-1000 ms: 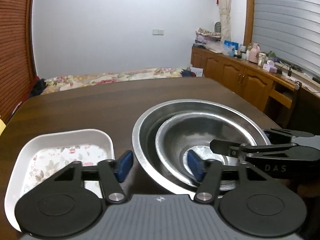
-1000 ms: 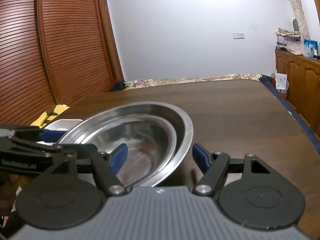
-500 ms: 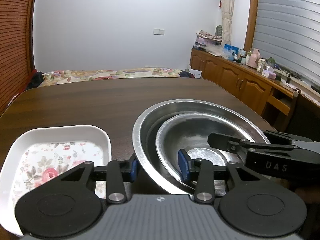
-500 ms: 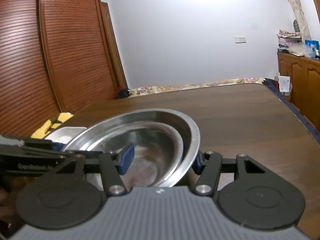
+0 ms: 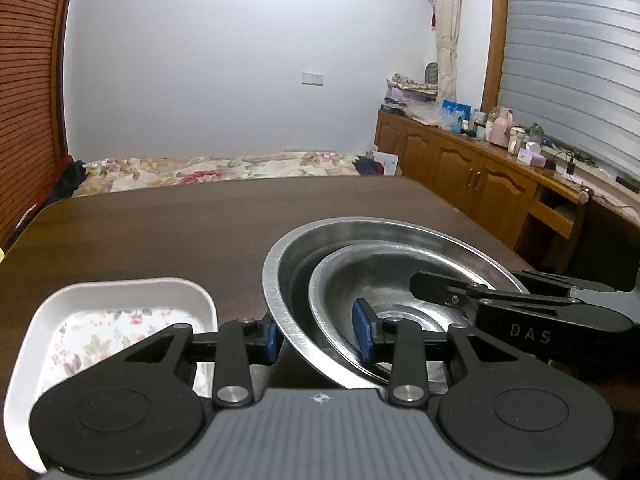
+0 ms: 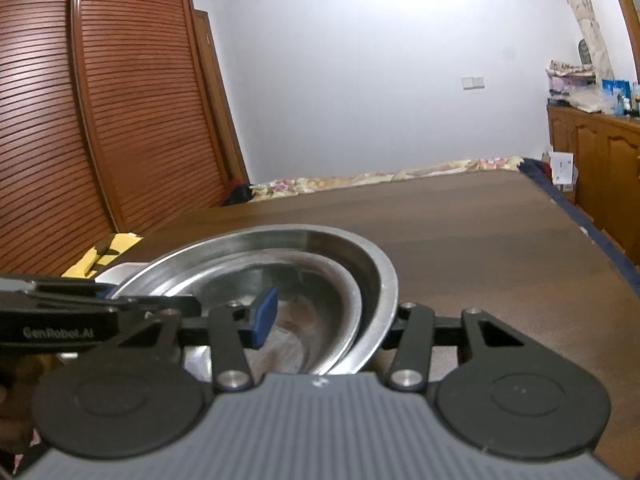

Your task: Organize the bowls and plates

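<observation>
Two steel bowls sit nested on the dark wooden table [image 5: 160,232], a small bowl [image 5: 400,272] inside a large bowl [image 5: 280,264]. My left gripper [image 5: 317,336] straddles their left rims, one blue pad against the large bowl's outer wall and the other inside the small bowl. Its jaws are closing. My right gripper [image 6: 328,320] straddles the right rims of the large bowl [image 6: 384,276] and small bowl [image 6: 320,280]. Its jaws are closing too, with the inner pad still clear of the wall and the outer pad hidden behind the rim.
A white rectangular dish [image 5: 120,320] with a floral pattern lies just left of the bowls. The table stretches away toward a bed [image 5: 200,168]. Wooden cabinets [image 5: 480,176] line the right side, louvred doors [image 6: 100,120] the left, with a yellow object [image 6: 104,256] below them.
Both grippers' jaws have narrowed around the bowl rims. The left gripper's outer pad has come in from beside the dish to the large bowl's wall. Both views have tipped up slightly.
</observation>
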The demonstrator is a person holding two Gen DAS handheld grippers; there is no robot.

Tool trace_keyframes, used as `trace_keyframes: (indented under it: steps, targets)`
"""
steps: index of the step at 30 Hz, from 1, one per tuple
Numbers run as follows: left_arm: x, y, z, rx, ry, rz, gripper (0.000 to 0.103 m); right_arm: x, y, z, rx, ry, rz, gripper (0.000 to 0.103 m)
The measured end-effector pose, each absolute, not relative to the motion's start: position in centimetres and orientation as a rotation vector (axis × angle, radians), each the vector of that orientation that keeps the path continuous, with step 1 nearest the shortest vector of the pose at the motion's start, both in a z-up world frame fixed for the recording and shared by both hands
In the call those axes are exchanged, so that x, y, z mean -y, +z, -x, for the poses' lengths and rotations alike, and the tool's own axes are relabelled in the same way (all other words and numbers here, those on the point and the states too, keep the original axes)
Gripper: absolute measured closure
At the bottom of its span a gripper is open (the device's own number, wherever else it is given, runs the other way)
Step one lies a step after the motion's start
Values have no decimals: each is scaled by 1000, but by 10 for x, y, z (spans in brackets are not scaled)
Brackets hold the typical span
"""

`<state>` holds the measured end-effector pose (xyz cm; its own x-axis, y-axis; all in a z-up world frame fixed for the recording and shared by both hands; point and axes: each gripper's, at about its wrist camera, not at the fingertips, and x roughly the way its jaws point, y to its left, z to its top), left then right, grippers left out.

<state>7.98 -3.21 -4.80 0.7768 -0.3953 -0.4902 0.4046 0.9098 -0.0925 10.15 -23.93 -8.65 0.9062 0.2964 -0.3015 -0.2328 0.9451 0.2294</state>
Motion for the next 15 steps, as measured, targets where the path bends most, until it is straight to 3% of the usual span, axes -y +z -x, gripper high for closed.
trace_keyframes:
  steps: [15]
  targets:
    - [30,12,-81,-454,-450,-14,65,245,-29,-102,-266,271,-172,58]
